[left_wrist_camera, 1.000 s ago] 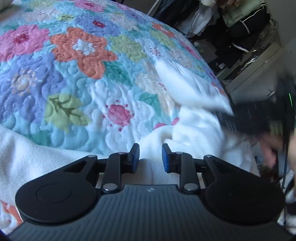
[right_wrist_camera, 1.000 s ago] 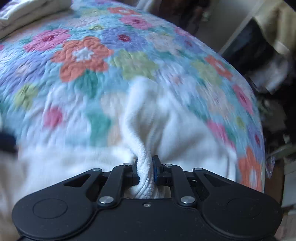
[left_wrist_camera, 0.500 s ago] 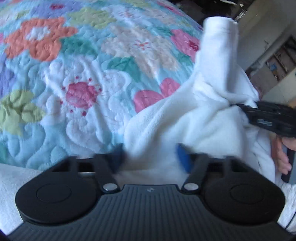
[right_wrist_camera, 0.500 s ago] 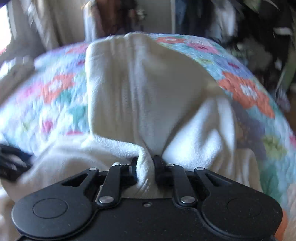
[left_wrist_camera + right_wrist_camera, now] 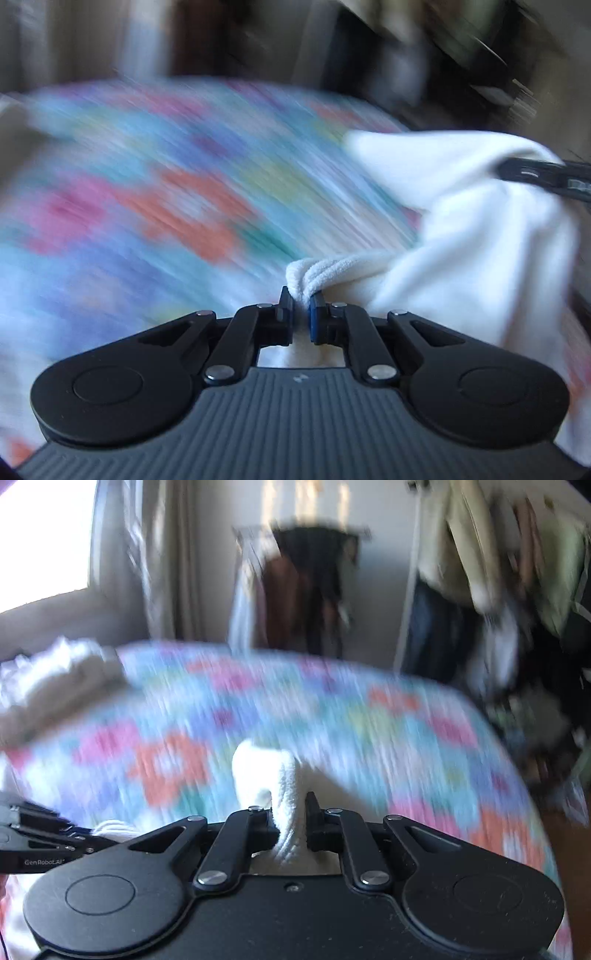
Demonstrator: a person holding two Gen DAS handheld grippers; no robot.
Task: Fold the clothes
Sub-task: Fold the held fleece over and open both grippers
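A white fleecy garment (image 5: 480,229) hangs lifted over the flowered quilt (image 5: 147,206), stretched between my two grippers. My left gripper (image 5: 301,295) is shut on a bunched edge of it. In the left wrist view my right gripper (image 5: 546,177) bites into the cloth at the far right. In the right wrist view my right gripper (image 5: 291,805) pinches a thick fold of the garment (image 5: 262,771), its jaws closing tighter on the fold between them. My left gripper (image 5: 44,830) shows at the left edge there. Both views are motion-blurred.
The quilt (image 5: 332,709) covers a bed. Cream bedding (image 5: 55,675) is piled at its far left. Behind it are a window (image 5: 44,535), a curtain (image 5: 166,554), a rack of dark clothes (image 5: 306,583) and a fuller clothes rack (image 5: 498,572) at right.
My left gripper, open over the cloth before, has shut on a bunched edge. Both grippers have risen and tilted up, lifting the garment off the quilt; the right kept its hold.
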